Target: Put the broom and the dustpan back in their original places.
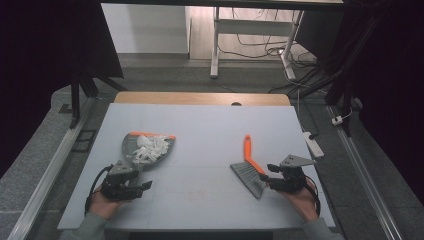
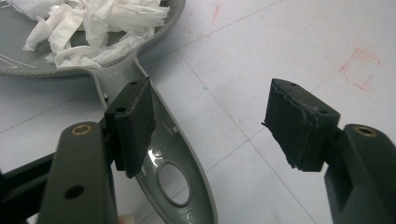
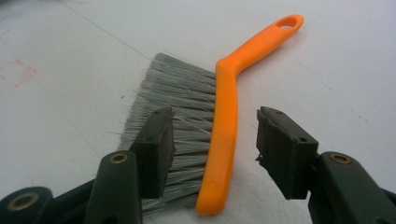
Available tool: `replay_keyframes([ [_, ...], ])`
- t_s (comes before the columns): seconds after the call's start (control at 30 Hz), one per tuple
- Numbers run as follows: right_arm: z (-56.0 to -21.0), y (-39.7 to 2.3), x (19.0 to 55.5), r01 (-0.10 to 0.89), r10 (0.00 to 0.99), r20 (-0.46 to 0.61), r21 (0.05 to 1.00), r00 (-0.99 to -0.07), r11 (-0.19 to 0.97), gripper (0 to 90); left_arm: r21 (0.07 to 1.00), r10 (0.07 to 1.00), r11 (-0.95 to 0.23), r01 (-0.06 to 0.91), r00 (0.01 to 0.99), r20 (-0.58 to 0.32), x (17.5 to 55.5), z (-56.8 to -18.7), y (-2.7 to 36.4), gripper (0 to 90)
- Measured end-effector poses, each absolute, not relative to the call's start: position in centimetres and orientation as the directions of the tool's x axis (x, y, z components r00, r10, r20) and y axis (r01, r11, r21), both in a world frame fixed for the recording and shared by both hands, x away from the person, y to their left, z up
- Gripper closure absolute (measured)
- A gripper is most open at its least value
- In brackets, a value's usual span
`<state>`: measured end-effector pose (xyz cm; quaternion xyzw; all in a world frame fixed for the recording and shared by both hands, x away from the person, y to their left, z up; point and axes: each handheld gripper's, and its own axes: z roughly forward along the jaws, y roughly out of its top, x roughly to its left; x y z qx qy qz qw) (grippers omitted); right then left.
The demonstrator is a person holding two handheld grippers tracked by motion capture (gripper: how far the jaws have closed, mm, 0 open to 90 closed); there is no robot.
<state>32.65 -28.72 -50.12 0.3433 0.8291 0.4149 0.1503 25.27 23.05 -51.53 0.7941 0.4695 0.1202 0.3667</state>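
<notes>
In the left gripper view the dustpan (image 2: 154, 154) is cut off at twelve o'clock, its handle end running out at six. In the right gripper view the near jaw hides part of the brush (image 3: 219, 140) bristles at seven o'clock.

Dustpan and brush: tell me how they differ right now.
The dustpan is grey with an orange front edge; the brush has an orange handle and grey bristles. The dustpan holds white paper scraps; the brush carries nothing. Both lie flat on the table, each by an open claw.
</notes>
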Motion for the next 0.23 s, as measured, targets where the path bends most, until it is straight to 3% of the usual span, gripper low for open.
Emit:
replay_keyframes([
  [0.23,-50.01,-28.65,32.58,0.437,0.689,0.032,0.795,-0.724,0.422,46.2,0.694,0.834,-0.288,0.66,0.53,-0.157,25.32,-51.55,23.14,33.7],
])
